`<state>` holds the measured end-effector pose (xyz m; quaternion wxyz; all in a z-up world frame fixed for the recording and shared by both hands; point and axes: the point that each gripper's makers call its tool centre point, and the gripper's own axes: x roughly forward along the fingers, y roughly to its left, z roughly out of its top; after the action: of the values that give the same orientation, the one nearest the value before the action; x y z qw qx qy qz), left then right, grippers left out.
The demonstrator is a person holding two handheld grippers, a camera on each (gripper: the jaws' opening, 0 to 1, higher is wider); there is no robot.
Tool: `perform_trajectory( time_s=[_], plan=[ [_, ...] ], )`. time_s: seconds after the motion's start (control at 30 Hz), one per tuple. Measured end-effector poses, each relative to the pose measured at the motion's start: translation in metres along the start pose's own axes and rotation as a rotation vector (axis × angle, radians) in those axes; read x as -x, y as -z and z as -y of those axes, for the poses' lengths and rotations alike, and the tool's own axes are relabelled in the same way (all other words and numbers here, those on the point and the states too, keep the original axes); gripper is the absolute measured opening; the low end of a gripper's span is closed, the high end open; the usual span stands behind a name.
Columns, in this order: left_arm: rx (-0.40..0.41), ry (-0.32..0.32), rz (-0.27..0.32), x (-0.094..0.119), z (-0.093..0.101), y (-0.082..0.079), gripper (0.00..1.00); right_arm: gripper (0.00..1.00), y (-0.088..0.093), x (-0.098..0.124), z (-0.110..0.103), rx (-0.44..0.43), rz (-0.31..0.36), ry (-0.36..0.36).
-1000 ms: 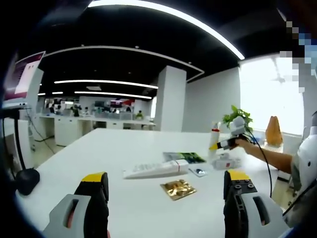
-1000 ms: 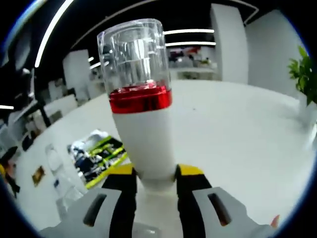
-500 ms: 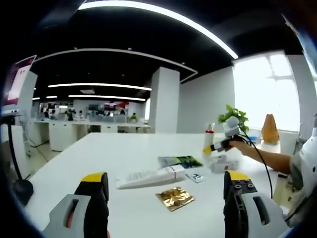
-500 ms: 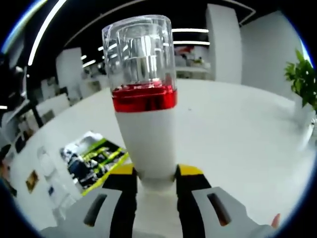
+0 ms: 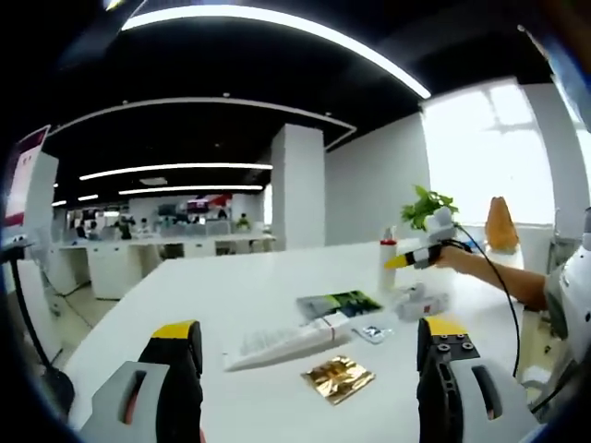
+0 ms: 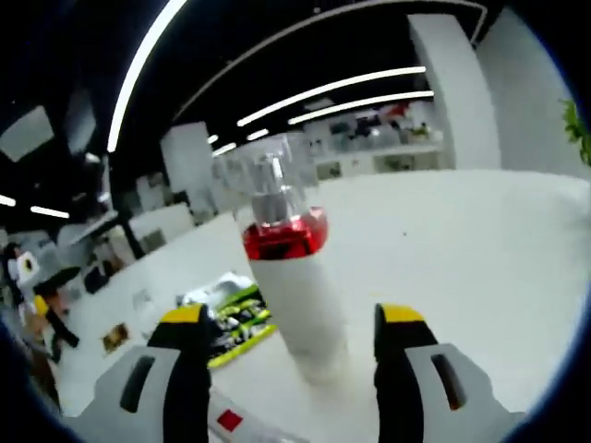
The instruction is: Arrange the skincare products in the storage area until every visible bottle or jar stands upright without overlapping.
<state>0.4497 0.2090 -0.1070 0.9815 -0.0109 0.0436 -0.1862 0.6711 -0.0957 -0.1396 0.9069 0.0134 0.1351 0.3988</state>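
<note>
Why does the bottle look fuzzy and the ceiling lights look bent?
In the right gripper view, the bottle looks smeared, probably from motion blur, and its clear cap is hazy. In the left gripper view, the fisheye lens bends the ceiling lights into arcs, and the window glares white.

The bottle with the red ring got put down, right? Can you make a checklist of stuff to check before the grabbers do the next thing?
1. Bottle standing upright on the table: ok.
2. Right gripper let go of it: ok, jaws open, a gap on each side of the bottle.
3. Bottle free of its neighbours: ok, the green packet lies behind it, apart.
4. Left gripper ready: ok, open and holding nothing.
5. Everything else standing: not ok, the white tube lies flat.
6. Small white box near the bottle upright: cannot tell, too small.
</note>
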Motion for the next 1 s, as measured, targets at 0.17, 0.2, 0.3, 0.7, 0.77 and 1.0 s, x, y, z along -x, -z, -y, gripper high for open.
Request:
perform_trajectory(
  time_s=[0.17, 0.2, 0.3, 0.7, 0.77, 1.0],
  plan=[
    [-0.071, 0.105, -0.025, -0.019, 0.012, -0.012, 0.99, 0.78, 0.022, 0.006, -0.012, 0.216, -0.015, -0.232],
    [-0.067, 0.117, -0.028, -0.021, 0.014, -0.014, 0.99, 0.77, 0.026, 0.007, -0.012, 0.214, -0.015, -0.249],
    [-0.092, 0.184, -0.006, -0.028, 0.029, -0.026, 0.99, 0.69, 0.021, 0.005, -0.006, 0.171, 0.049, -0.271],
    [-0.041, 0.270, 0.102, -0.091, 0.026, -0.073, 0.96, 0.51, 0.036, -0.017, 0.008, 0.129, -0.014, -0.303],
    [0.006, 0.227, 0.137, -0.107, 0.017, -0.080, 0.93, 0.50, 0.038, -0.016, 0.009, 0.123, -0.018, -0.302],
    [-0.001, 0.218, 0.185, -0.146, 0.016, -0.086, 0.92, 0.32, 0.042, -0.019, 0.016, 0.156, -0.007, -0.247]
  ],
)
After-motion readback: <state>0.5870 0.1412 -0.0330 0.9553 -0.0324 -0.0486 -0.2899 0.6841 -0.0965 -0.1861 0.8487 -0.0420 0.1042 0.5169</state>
